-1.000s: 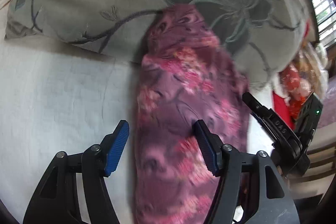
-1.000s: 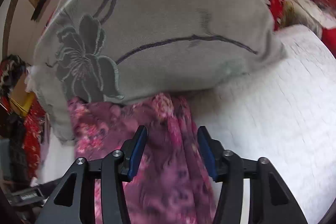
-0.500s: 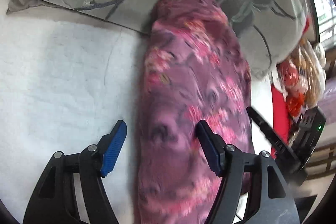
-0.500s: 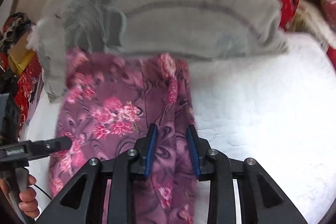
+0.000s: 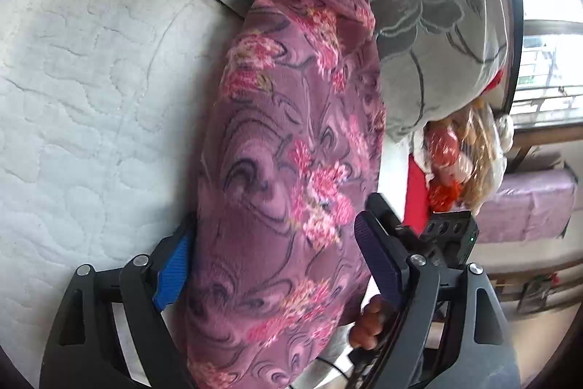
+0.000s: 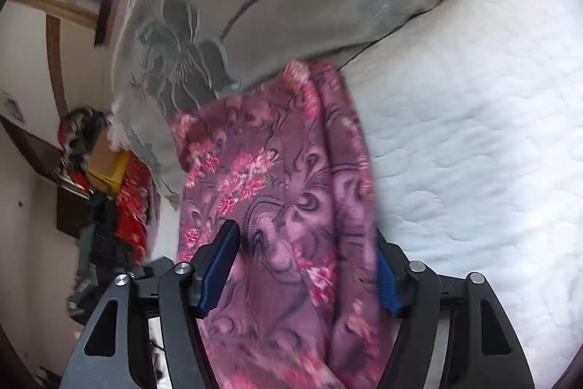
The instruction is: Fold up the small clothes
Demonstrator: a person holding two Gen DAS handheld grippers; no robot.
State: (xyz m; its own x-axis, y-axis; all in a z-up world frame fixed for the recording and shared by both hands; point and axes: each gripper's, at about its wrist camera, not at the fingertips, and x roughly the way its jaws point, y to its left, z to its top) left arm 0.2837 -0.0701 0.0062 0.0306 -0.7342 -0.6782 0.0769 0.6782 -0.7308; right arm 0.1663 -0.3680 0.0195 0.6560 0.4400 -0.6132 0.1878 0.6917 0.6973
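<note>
Purple floral garment [image 5: 291,177] lies as a long strip on the white quilted mattress [image 5: 80,90], its far end against the grey pillow [image 5: 430,10]; left gripper [image 5: 277,265] and right gripper [image 6: 306,265] straddle it, spread wide, gripping nothing; next, seemingly, clamp the near end and fold it toward the pillow.

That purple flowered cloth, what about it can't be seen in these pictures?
- Purple floral fleece garment: near end cut off by the bottom edge, both views.
- Its far end: tucked against the grey flower-embroidered pillow, right view blurred.
- Left hand-held gripper: left blue pad half hidden by cloth.
- Garment type: folds hide it.
</note>
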